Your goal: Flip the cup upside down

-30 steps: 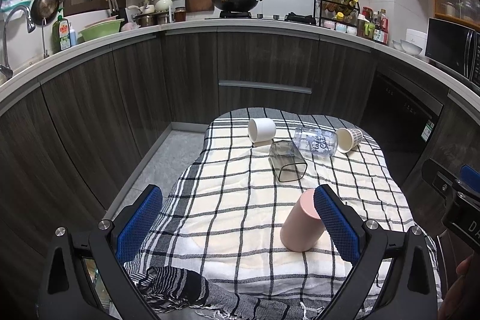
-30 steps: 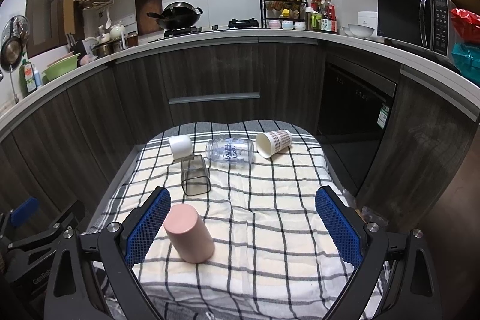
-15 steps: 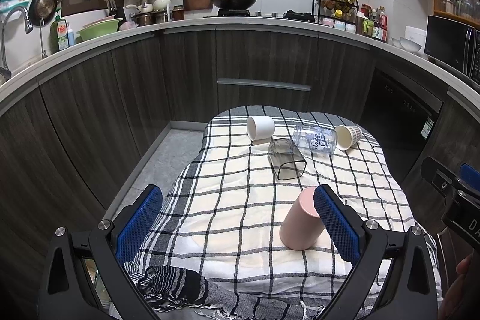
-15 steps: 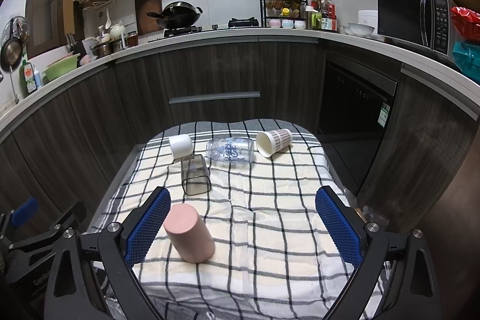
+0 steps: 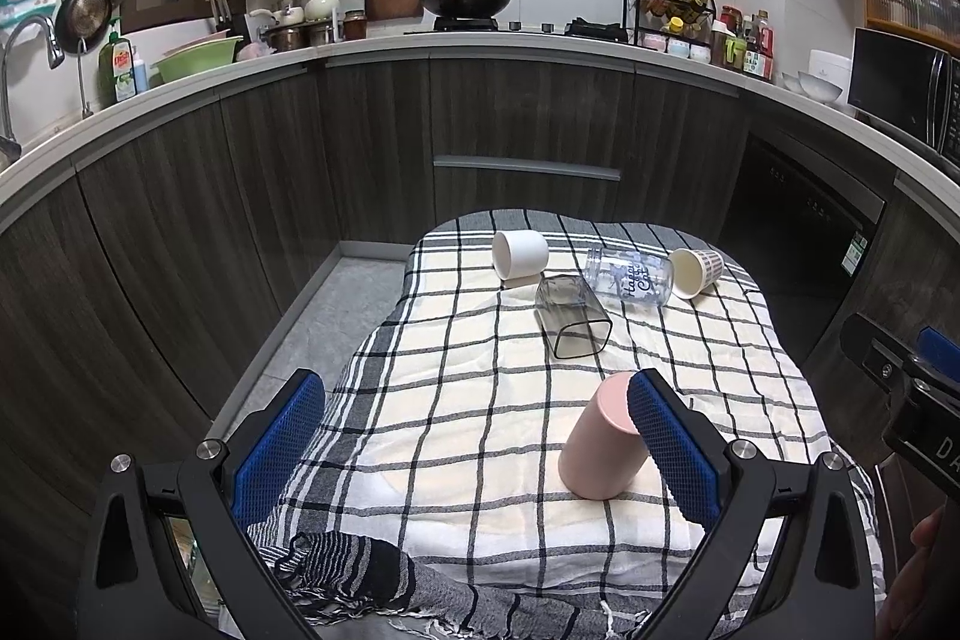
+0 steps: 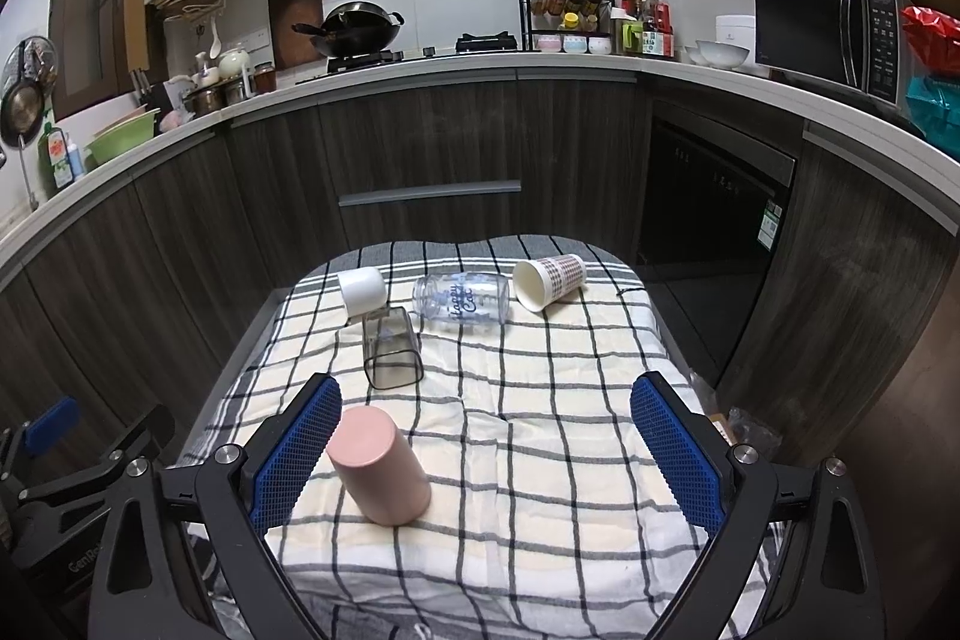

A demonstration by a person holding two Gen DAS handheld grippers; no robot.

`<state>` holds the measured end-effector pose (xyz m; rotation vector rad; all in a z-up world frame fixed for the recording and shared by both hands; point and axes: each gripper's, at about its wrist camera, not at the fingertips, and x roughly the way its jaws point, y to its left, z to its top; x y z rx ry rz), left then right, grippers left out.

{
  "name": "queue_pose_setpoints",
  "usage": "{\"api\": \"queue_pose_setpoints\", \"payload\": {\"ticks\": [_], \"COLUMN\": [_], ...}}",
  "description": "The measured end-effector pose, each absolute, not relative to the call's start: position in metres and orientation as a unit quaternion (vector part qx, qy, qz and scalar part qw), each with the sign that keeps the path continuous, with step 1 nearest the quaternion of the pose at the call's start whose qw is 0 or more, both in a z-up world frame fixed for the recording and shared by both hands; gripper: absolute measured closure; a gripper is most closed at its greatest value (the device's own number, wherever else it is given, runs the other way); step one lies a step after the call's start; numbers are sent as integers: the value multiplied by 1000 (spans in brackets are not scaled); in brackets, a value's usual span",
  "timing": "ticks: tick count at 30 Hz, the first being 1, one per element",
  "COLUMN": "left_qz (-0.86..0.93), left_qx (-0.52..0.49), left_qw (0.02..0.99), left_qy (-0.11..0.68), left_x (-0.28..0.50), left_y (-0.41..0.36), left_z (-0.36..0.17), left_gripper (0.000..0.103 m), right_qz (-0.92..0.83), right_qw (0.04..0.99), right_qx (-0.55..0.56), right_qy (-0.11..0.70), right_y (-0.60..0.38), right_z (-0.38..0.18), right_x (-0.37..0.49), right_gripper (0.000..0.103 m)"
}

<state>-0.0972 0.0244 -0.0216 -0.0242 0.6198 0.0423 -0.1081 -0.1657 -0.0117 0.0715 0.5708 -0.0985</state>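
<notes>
A pink cup [image 5: 603, 439] stands mouth down on the checked cloth [image 5: 456, 400]; it also shows in the right wrist view [image 6: 379, 463]. Farther back lie a white cup [image 5: 519, 253], a smoky square glass [image 5: 571, 317], a clear printed glass [image 5: 627, 275] and a patterned paper cup [image 5: 691, 271], all on their sides. My left gripper [image 5: 474, 448] is open and empty, its right pad just beside the pink cup. My right gripper [image 6: 486, 451] is open and empty, with the pink cup near its left pad.
The clothed table is ringed by dark kitchen cabinets [image 5: 528, 124] under a white counter. A dishwasher [image 6: 714, 232] stands at the right. Floor [image 5: 336, 304] shows to the table's left. The other gripper's body shows at the right edge of the left wrist view [image 5: 900, 388].
The left wrist view has drifted slightly nearer and lower over the table. The cups have not moved, and both grippers stay open.
</notes>
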Motion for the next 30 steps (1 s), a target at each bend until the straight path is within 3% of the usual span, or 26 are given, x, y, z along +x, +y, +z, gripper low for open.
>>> {"api": "queue_pose_setpoints", "payload": {"ticks": [30], "left_qz": [32], "left_qx": [-6], "left_qw": [949], "left_qy": [313], "left_x": [-92], "left_y": [27], "left_z": [-27], "left_gripper": [0], "right_qz": [-49], "right_qw": [956], "right_qx": [37], "right_qy": [286], "right_y": [-162], "right_z": [-15], "right_x": [-110], "right_gripper": [6]}}
